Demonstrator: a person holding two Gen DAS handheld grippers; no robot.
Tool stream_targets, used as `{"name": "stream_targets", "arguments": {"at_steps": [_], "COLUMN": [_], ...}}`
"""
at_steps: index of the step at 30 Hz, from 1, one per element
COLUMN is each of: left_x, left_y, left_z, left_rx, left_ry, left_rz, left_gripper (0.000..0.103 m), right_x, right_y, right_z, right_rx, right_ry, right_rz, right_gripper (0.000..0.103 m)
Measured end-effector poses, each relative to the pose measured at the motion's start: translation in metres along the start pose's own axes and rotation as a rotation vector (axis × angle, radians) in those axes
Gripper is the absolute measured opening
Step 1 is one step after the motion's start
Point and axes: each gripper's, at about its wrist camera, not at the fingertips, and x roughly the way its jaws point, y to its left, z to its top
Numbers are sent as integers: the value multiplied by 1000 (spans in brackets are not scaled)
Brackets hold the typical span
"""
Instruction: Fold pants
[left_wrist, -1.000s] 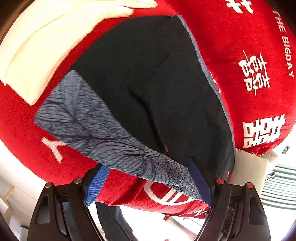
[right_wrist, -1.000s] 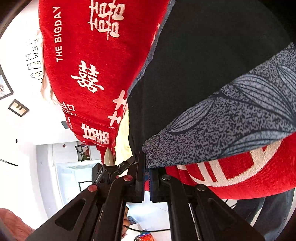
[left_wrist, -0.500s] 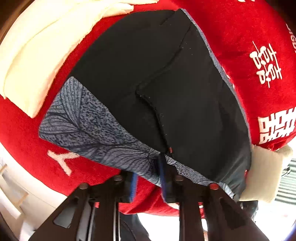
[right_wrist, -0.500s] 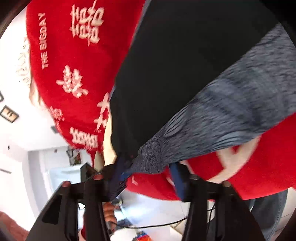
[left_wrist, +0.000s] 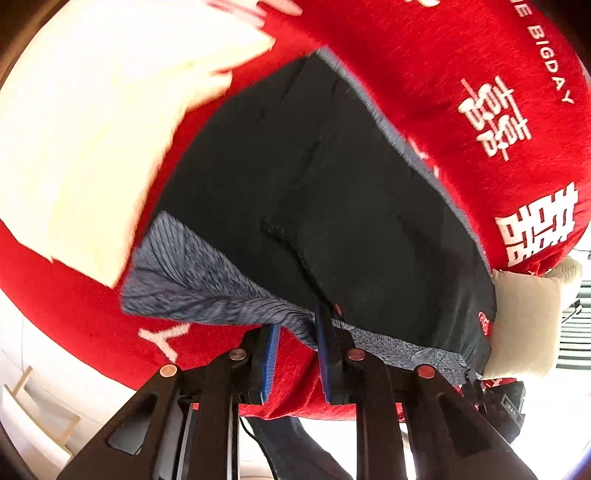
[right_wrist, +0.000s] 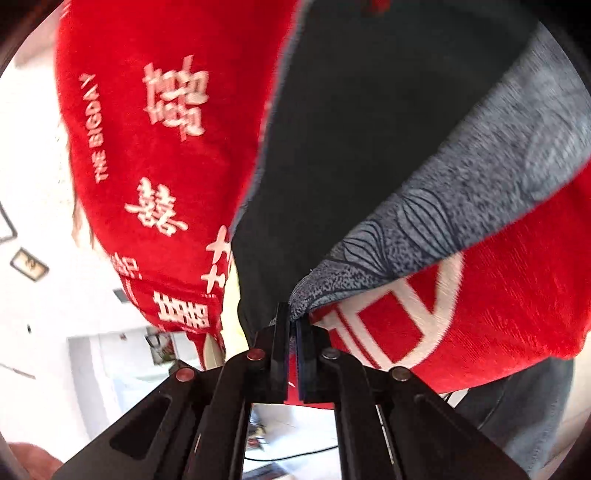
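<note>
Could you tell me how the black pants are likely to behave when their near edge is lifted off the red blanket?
The pants will probably drape limply: the patterned grey hem already bunches at the right tool. They look thin and light. The plush red blanket may drag on them.

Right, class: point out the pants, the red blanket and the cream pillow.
pants (left_wrist: 332, 192): left wrist view, on the black fabric.
red blanket (right_wrist: 166, 229): right wrist view, on printed red cloth left of the pants.
cream pillow (left_wrist: 85, 155): left wrist view, on its broad face.
</note>
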Motion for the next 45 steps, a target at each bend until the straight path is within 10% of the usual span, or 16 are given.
{"name": "stream_targets", "arguments": {"at_steps": [17, 18, 20, 21, 28, 36, 37, 40, 45], "left_x": [-36, -37, -40, -46, -48, 4, 10, 28, 10], "left_y": [-61, -59, -50, -43, -17, -14, -13, -6, -26], "left_z": [77, 69, 50, 38, -17, 0, 6, 15, 26], "left_rx": [60, 64, 45, 8, -175, -311, -322, -353, -255], "left_ry": [-158, -144, -128, -138, -85, -56, -47, -5, -48], "left_rz": [106, 125, 137, 144, 67, -51, -35, -28, 12], "left_gripper": [22, 25, 73, 79, 88, 88, 87, 15, 14], "right_x": [28, 31, 33, 35, 39, 36, 35, 34, 32], "right_y": [84, 81, 77, 74, 72, 70, 70, 68, 80], "right_z": [117, 119, 120, 121, 123, 117, 117, 114, 115], "right_rx": [-108, -103, -99, -97, -93, -119, -118, -118, -162], "right_ry": [166, 195, 220, 231, 236, 232, 231, 226, 220], "right_rz": [-39, -53, -67, -73, -75, -91, -91, -92, -104], "right_gripper": [3, 3, 3, 3, 3, 3, 3, 3, 3]}}
